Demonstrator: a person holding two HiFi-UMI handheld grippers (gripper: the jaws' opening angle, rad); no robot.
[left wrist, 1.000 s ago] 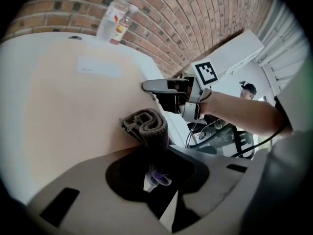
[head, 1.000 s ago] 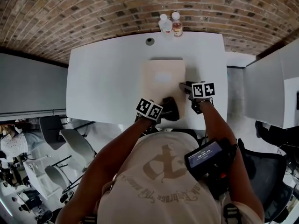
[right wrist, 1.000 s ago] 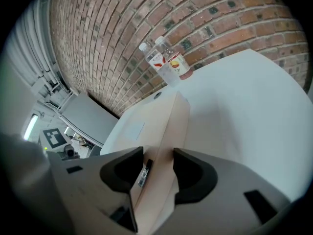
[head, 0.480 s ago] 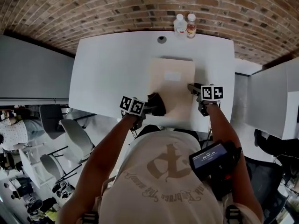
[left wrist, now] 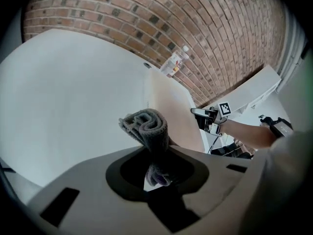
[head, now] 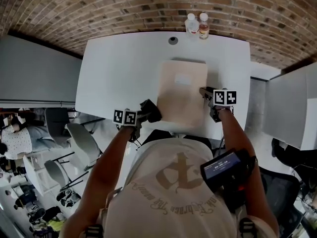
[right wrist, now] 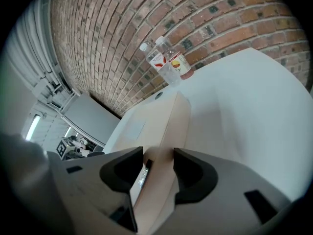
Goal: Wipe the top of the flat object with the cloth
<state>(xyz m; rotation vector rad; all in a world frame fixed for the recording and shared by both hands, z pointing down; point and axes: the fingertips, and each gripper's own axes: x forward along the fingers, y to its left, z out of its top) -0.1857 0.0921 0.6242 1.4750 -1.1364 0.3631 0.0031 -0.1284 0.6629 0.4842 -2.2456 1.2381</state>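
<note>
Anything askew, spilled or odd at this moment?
Nothing damaged or spilled. Only oddity: the grey cloth, clamped in the left gripper, sits off the beige box, which the right gripper grips by its edge.

The flat object (head: 182, 95), a thin pale-beige box with a lighter rectangle on top, lay flat on the white table (head: 119, 73), its right edge pinched by the right gripper (head: 204, 92). The cloth (head: 150, 110), dark grey and rolled up, sat clamped in the left gripper (head: 146, 113), just off the box's near left corner.
</note>
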